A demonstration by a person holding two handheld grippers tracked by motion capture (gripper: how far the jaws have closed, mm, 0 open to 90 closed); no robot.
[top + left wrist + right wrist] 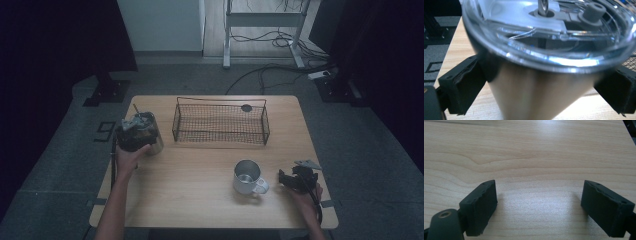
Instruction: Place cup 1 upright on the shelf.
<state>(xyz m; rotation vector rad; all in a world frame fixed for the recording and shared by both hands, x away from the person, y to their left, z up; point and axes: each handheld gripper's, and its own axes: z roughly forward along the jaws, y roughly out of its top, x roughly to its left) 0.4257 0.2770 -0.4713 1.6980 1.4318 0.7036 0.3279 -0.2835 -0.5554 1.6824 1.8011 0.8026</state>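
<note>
A steel tumbler with a clear lid and a straw stands at the table's left side. My left gripper is shut on it. In the left gripper view both black pads press on the tumbler's sides just below the lid. A steel mug sits at the front right with its handle turned right. My right gripper rests low just right of that handle. Its jaws stand open over bare wood.
A black wire basket stands at the middle back of the wooden table, with a small dark disc at its far side. The floor beyond holds cables and a metal frame.
</note>
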